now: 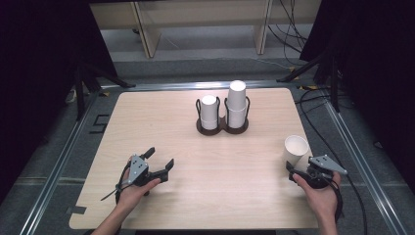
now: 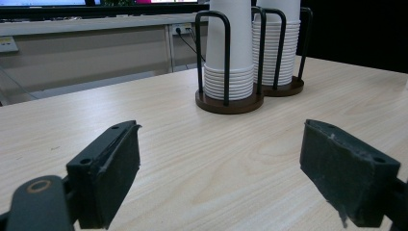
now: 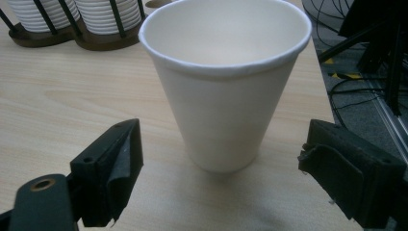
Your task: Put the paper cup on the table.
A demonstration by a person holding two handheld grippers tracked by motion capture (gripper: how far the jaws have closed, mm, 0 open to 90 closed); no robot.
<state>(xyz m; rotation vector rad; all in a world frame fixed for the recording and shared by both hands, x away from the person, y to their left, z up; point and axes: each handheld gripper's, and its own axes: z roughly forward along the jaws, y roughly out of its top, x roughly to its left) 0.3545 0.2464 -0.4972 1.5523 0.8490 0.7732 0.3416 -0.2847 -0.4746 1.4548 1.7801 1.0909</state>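
A single white paper cup (image 1: 296, 149) (image 3: 226, 86) stands upright, mouth up, near the table's right edge. My right gripper (image 1: 299, 169) (image 3: 219, 175) sits just in front of it, open, its jaws wide on either side of the cup's base without touching. A dark double cup holder (image 1: 222, 126) (image 2: 230, 101) at the table's far middle holds two stacks of upturned white cups, a shorter one (image 1: 210, 111) and a taller one (image 1: 237, 103). My left gripper (image 1: 159, 165) (image 2: 221, 173) rests open at the front left, nothing between its fingers.
The wooden table (image 1: 205, 176) has bare room across its middle and front. Cables (image 1: 320, 100) trail on the floor past the right edge, and a pale shelf unit (image 1: 147, 29) stands behind the table.
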